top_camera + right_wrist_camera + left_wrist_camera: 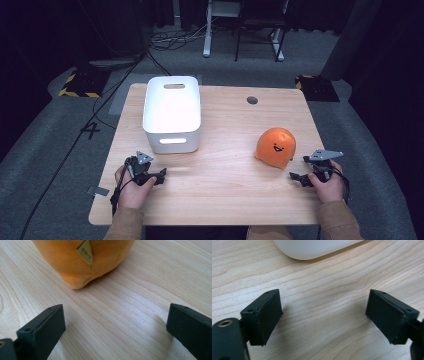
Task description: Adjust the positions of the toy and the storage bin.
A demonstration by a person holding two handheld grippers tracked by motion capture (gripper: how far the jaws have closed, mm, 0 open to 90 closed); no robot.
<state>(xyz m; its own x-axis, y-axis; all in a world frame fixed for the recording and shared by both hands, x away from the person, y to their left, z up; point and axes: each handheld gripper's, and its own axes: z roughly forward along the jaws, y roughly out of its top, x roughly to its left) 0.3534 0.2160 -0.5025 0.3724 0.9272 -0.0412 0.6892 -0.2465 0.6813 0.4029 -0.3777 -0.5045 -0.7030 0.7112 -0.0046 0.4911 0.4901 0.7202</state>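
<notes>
An orange plush toy (275, 147) with a smiling face rests on the right half of the wooden table (225, 180). In the right gripper view the plush toy (82, 260) shows a small tag and lies just ahead of the jaws. My right gripper (302, 178) is open, low over the table, a little right of the toy and apart from it. A white bin (172, 113) stands at the table's left-centre. My left gripper (157, 176) is open just in front of the bin, nothing between its jaws. The bin's rounded bottom edge (317, 250) shows in the left gripper view.
A round cable hole (252, 100) sits near the table's far edge. Beyond the table are desk legs (207, 30), a dark chair frame (260, 30) and cables on grey carpet. Yellow-black striped plates (80, 82) lie on the floor at both far corners.
</notes>
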